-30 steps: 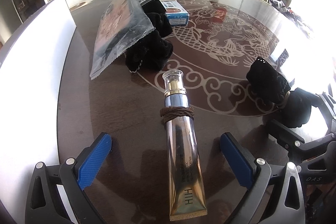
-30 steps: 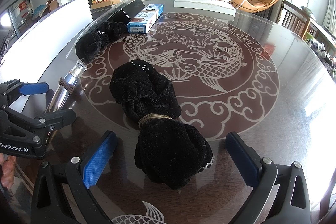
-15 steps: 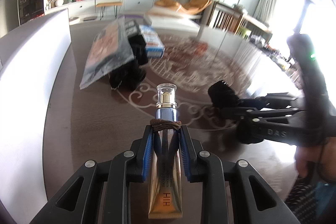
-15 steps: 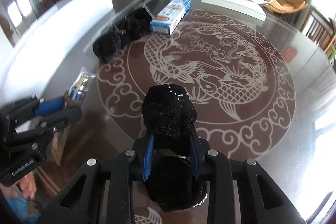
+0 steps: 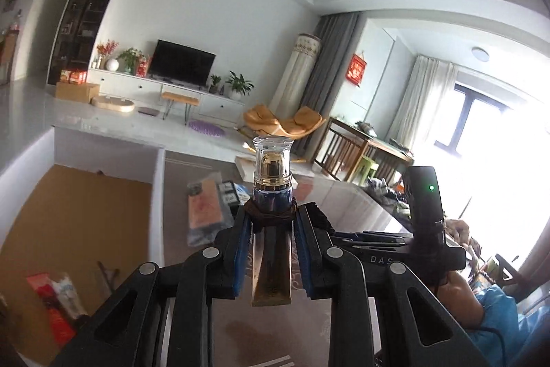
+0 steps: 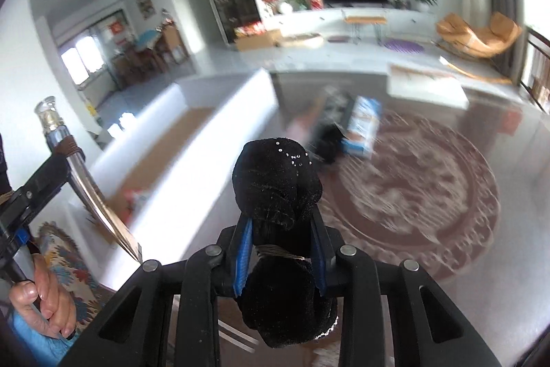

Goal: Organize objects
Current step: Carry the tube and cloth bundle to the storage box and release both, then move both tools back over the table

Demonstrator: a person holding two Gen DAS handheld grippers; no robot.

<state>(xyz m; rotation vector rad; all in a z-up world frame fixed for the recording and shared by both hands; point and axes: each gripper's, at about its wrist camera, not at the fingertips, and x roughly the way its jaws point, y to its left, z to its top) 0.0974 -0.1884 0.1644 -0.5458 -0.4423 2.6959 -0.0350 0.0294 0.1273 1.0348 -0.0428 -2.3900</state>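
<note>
— Left wrist view?
— Left tool (image 5: 271, 250) clenched on the gold tube (image 5: 271, 267), held above the table (image 5: 178, 195); long axis straight ahead, clear cap (image 5: 272, 157) pointing away. Open white box (image 5: 156, 195) to the left. Tube's tail hidden between the pads.

— Right wrist view?
— Right tool (image 6: 280, 251) gripping the black velvet bundle (image 6: 276, 184), lengthwise along the fingers, lifted clear. Table blurred; blue carton (image 6: 362, 126) hard to read.

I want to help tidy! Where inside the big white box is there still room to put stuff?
The white box has lots of bare brown floor along its far and middle part. It is crowded only in the near corner, where red and white packets lie. On the table, the far patch by the blue carton is cluttered.
</note>
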